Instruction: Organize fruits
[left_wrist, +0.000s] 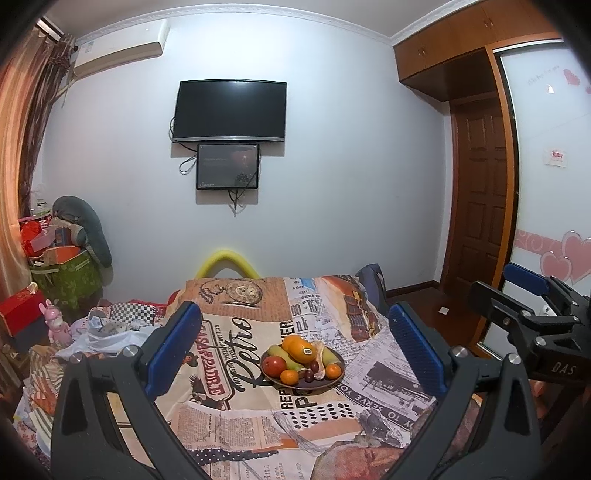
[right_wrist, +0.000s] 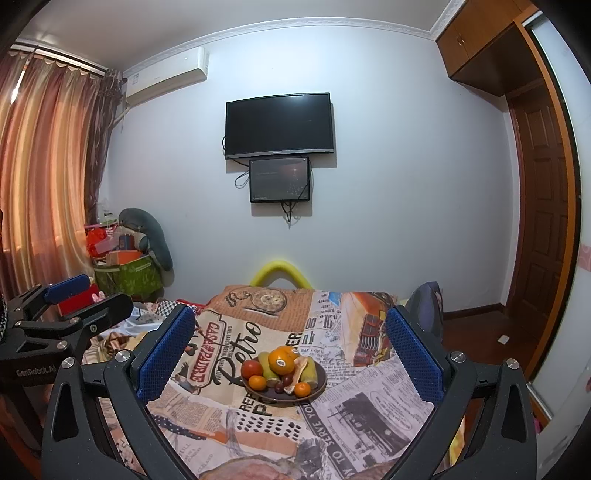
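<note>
A dark round plate (left_wrist: 314, 384) stands mid-table on a newspaper-print cloth, also in the right wrist view (right_wrist: 317, 387). It holds a large orange (left_wrist: 301, 349) with a sticker, a red apple (left_wrist: 274, 364), small tangerines (left_wrist: 289, 376), green-yellow fruit (left_wrist: 286, 356), dark grapes (left_wrist: 308, 376) and peeled orange segments (left_wrist: 320, 354). My left gripper (left_wrist: 295, 343) is open and empty, well short of the plate. My right gripper (right_wrist: 290, 347) is open and empty, equally short of it; it also shows at the right of the left wrist view (left_wrist: 517, 291).
The table's cloth (left_wrist: 236, 417) hangs over its edges. Cluttered bedding and a pink toy (left_wrist: 57, 323) lie left. A green box of items (left_wrist: 66, 277) stands by the curtain. A TV (left_wrist: 229, 110) hangs on the far wall. A wooden door (left_wrist: 480, 199) is at right.
</note>
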